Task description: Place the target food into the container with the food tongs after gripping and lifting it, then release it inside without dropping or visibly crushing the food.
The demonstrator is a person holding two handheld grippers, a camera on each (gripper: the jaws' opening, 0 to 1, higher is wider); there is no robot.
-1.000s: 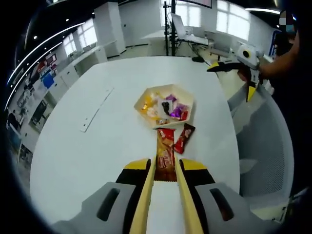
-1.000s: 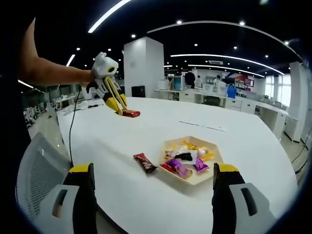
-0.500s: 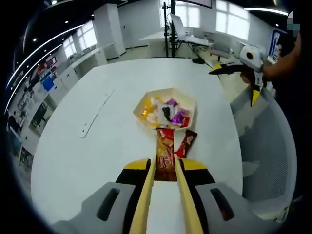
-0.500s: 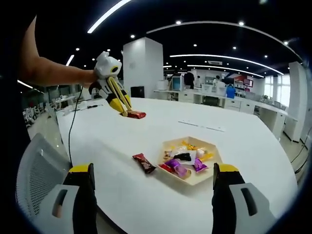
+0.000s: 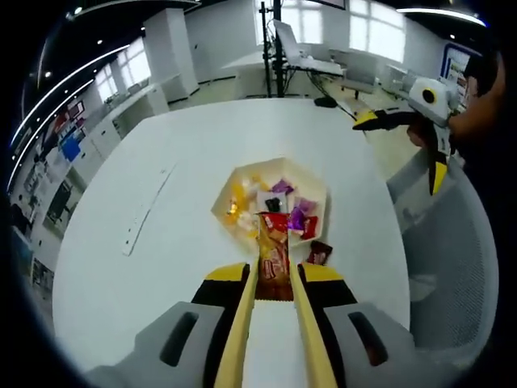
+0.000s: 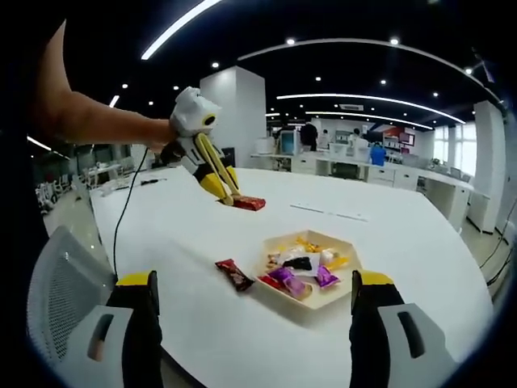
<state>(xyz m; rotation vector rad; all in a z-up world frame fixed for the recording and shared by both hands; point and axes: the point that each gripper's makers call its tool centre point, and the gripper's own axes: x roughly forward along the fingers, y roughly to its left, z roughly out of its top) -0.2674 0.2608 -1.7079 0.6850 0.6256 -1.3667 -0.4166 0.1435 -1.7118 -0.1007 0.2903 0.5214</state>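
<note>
The white bench spreads out ahead of both of your hand-held grippers. A grey mesh chair stands at its edge, just below your right hand-held gripper, whose jaws stand wide apart with nothing between them. The pale six-sided tray of wrapped sweets sits straight ahead of your left hand-held gripper, just past its tips. That gripper is clamped on a long red and orange snack bar, lifted off the bench, its far end reaching over the tray's near rim. A small dark red bar lies on the bench just right of the held bar, beside the tray.
</note>
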